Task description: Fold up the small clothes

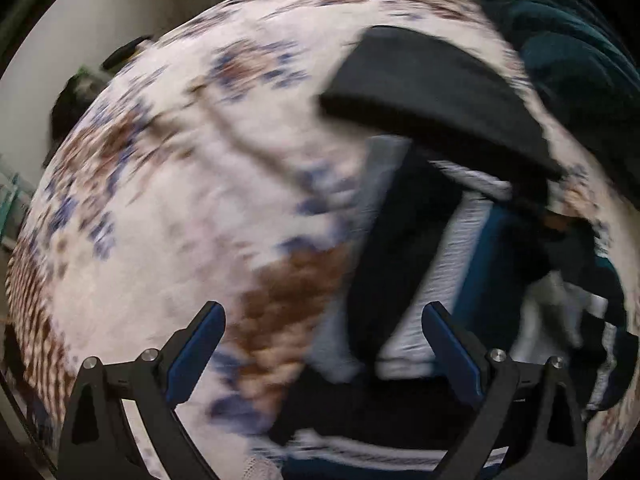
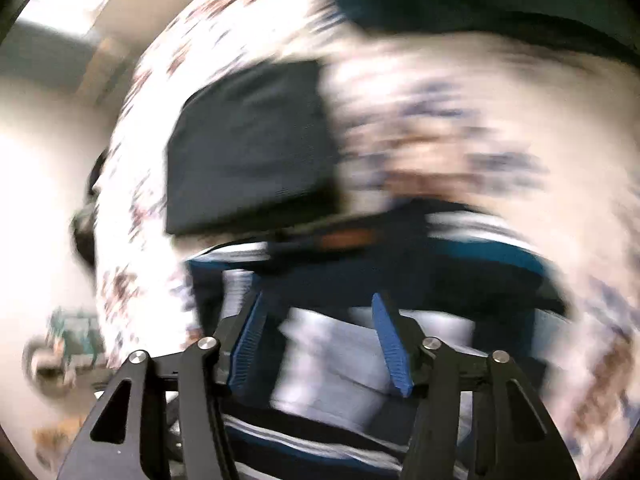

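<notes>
**Both tools open above a striped garment on the patterned bed cover**

Both views are smeared with motion blur, so fine detail is hard to make out. The surface is a bed cover (image 1: pixel 168 208) in white with scattered blue and brown patches, and it fills most of each view.

The left tool (image 1: pixel 324 344) points steeply down with its blue-padded fingers (image 1: pixel 196 352) spread wide — nothing is between them. Under it, the brown patch of the cover lies to the left and the striped garment (image 1: pixel 452 264) to the right. The garment is dark navy with white and teal bands; it lies crumpled on the cover, partly beneath the tool's right finger, not touching it as far as I can tell.

Above the garment sits a dark folded piece (image 1: pixel 432 92), flat and roughly rectangular, resting on the cover just beyond the striped one. At the far upper right is a heap of dark teal fabric (image 1: pixel 576 56).

The right tool (image 2: pixel 316 344) also stands released, its jaws parted, with a pale band of the striped garment (image 2: pixel 332 360) showing in the gap below them; the pads do not press on it. The dark folded piece (image 2: pixel 248 148) lies past the tool, up and to the left — the striped garment is between the two.
</notes>
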The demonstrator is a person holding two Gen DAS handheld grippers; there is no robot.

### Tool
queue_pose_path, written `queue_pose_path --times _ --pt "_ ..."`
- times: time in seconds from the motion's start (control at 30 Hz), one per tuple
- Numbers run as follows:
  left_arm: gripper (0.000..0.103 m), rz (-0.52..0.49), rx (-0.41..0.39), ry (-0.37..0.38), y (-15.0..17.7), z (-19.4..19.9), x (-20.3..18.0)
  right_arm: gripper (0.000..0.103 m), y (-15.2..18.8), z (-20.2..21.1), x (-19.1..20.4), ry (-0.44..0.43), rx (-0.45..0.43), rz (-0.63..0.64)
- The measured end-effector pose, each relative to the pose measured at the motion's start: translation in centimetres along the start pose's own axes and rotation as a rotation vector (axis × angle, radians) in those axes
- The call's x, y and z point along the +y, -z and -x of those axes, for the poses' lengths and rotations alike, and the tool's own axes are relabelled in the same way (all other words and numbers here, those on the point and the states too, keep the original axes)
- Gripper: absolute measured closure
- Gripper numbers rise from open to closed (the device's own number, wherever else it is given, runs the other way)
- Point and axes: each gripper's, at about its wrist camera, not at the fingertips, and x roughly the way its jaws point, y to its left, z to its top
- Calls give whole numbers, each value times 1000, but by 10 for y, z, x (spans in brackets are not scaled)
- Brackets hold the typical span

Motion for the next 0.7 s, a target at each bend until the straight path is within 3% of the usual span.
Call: queue_pose_path --times 0.07,0.13,0.23,0.27,0.33,0.5,0.63,0.7 --pt "2 -47 9 -5 5 -7 -24 43 22 17 -43 63 -12 -75" --pt "2 -127 35 -75 7 -28 -42 43 36 15 -92 101 2 -155" --pt "0 -199 91 -186 11 -69 -42 43 55 -6 -135 81 31 -258" --pt "0 -190 106 -179 12 -75 -35 43 60 -16 -142 63 36 -288" --pt "0 -153 113 -154 8 -71 -23 43 66 -39 -148 19 41 -343" --pt "0 -171 40 -194 5 -34 -37 43 62 -69 -163 -41 35 -382" --pt "0 -199 10 -178 13 -21 -58 43 63 -81 -155 -74 69 -358" --pt "0 -208 24 -156 17 -25 -65 43 71 -88 -145 -133 102 -320"
